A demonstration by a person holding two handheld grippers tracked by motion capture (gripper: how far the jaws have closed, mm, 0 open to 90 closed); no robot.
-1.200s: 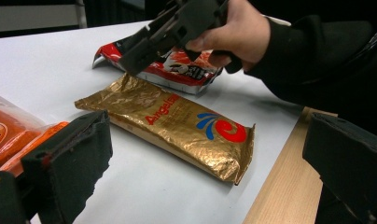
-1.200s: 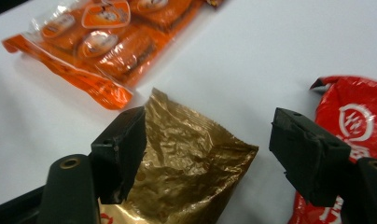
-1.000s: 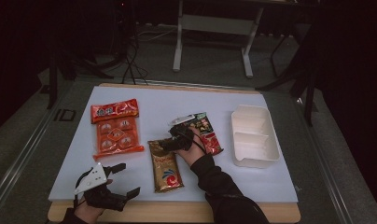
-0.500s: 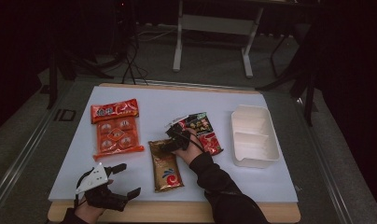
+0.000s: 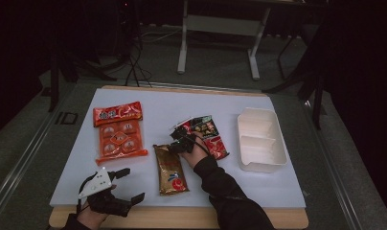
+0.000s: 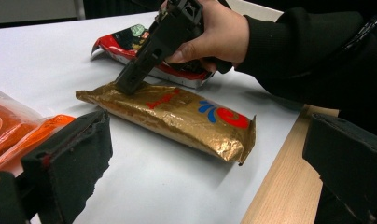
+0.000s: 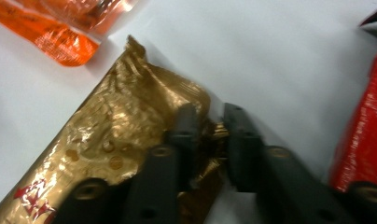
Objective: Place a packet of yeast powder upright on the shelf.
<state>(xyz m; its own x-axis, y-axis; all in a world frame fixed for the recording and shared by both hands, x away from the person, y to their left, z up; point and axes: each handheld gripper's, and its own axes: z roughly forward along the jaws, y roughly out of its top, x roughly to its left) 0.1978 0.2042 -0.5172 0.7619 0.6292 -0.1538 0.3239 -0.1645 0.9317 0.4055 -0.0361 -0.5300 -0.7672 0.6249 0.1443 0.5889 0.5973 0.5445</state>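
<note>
Clearly the right gripper (image 7: 210, 128) had only a thin hold: its two black jaws stood nearly closed on a crumpled corner at the far end of the long gold foil snack packet (image 5: 171, 168), with a fold of foil bunched between them. The packet lay flat on the pale grey table mat (image 5: 148, 191) near the table's front edge, between the orange blister pack of round sweets (image 5: 119, 134) and the red and black snack bag (image 5: 208, 134). Such a shallow bite on slick foil could have slipped or torn the seam once the packet was lifted, and its free end could have swung down and dragged. The red bag lay just beside the jaws and might have been nudged. The left gripper (image 5: 126, 184) rested wide open and empty near the front edge, well apart from the white two-compartment plastic tray (image 5: 278, 143).
</note>
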